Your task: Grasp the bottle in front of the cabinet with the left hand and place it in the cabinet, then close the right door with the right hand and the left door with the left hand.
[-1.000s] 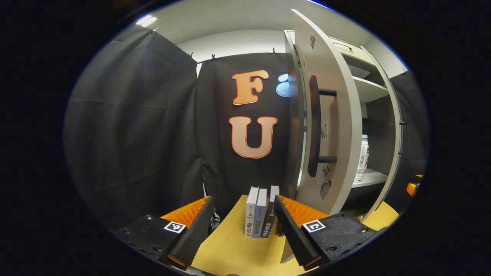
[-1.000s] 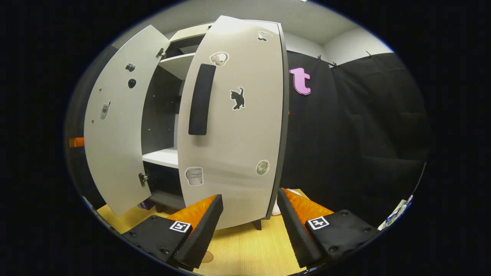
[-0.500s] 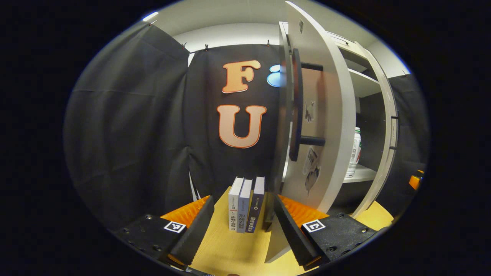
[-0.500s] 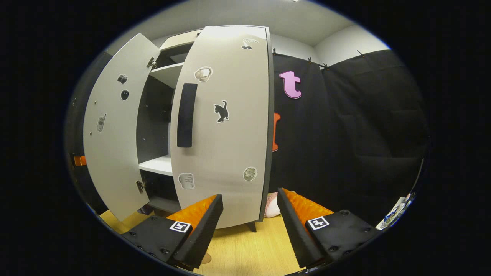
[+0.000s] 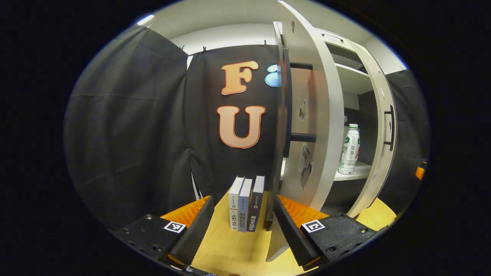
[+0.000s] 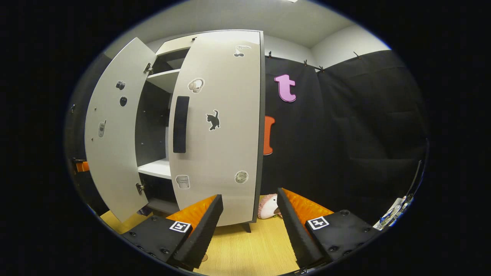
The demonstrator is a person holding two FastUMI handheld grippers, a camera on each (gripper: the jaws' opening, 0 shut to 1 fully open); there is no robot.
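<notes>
On the cabinet shelf [image 5: 355, 174]: bottle [image 5: 350, 149], stored upright. Both doors ajar (awaiting closing). Left gripper [image 5: 241, 226] and right gripper [image 6: 249, 226] are held spread, empty.

black cloth walls [image 5: 126, 134], wooden tabletop [image 6: 253, 253], white ceiling [image 6: 245, 19]

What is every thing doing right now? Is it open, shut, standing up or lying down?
Left door: open.
Right door: partly open, not yet shut.
Bottle: standing upright on a cabinet shelf.
Books: three, standing upright together on the table.
Left tool: open, holding nothing.
Right tool: open, holding nothing.
Plush toy: lying beside the cabinet's foot.
</notes>
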